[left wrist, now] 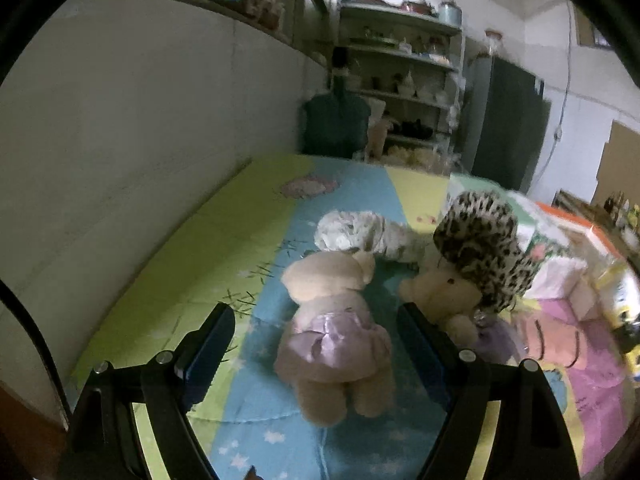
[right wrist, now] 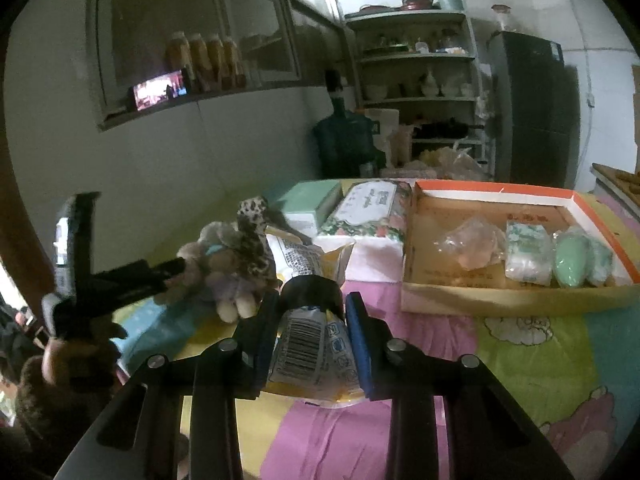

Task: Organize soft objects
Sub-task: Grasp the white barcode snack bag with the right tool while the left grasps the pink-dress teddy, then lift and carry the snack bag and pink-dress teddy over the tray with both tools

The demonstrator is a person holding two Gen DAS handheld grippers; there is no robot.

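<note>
1. Gripping a clear pouch (right wrist: 312, 350) with a black cap and a barcode, the right gripper (right wrist: 314, 336) has its blue pads pressed on both sides of it; the pouch sits between the fingers, above the pink patch of the bed cover (right wrist: 532, 364).
2. Left gripper (left wrist: 316, 344): jaws stand wide apart, nothing held. A cream teddy bear in a lilac dress (left wrist: 336, 336) lies face down on the blue stripe of the cover, between the two fingers but untouched by either.
3. Beside it, to the right, a second cream bear (left wrist: 440, 292) wears a leopard-print hat (left wrist: 480, 240). Behind both lies a white plush with grey stripes (left wrist: 360, 232). The three touch in a cluster.
4. From the right wrist view the same cluster shows at left of centre, with the left gripper reaching toward it from the left edge, a hand (right wrist: 68, 356) on its handle.
5. Orange-rimmed cardboard tray (right wrist: 520, 300) on the bed, far right: holds a clear bag (right wrist: 472, 248), a white packet (right wrist: 526, 254) and green packets (right wrist: 572, 260), side by side.
6. Flowered tissue pack (right wrist: 368, 212) and a mint-green box (right wrist: 312, 200) lie just left of the tray.
7. Background: shelving unit (right wrist: 416, 60) with crockery, a dark water jug (right wrist: 344, 140) beside it.
</note>
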